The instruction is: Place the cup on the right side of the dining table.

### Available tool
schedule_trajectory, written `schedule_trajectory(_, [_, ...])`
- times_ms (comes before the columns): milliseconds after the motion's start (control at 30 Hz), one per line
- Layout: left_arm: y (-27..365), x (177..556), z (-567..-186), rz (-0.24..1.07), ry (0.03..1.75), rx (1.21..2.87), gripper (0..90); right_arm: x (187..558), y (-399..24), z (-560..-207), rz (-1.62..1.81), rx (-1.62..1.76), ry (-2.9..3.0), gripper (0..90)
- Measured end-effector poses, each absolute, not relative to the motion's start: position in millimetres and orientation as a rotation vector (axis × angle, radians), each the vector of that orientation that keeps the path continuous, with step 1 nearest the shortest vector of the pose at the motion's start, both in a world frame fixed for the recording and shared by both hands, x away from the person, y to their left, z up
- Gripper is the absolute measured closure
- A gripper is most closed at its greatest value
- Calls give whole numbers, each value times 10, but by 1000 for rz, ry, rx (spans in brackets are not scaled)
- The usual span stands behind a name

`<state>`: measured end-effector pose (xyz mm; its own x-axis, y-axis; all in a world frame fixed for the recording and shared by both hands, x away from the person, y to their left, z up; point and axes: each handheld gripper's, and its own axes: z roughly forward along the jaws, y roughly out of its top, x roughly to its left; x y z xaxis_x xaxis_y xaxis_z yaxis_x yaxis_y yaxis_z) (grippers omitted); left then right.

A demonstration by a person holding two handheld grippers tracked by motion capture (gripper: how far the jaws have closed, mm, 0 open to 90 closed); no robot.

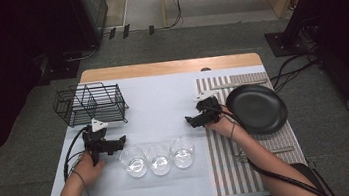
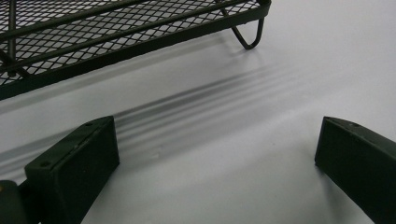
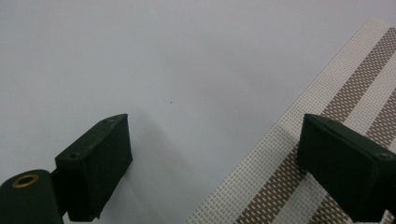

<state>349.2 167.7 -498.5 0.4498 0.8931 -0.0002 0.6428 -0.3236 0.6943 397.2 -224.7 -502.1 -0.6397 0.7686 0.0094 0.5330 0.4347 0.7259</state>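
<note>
No readable text, label, brand, number or sign anywhere in these views.

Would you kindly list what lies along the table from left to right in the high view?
Wire rack → left gripper → three glasses in a row → right gripper → black plate.
</note>
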Motion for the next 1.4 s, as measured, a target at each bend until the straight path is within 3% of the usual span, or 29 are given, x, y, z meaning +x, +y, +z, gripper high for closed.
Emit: schedule_trajectory(1400, [1677,3495,-4983,514,1279,2078,0,3984,-2224,-5009,1011,1142,2368,94])
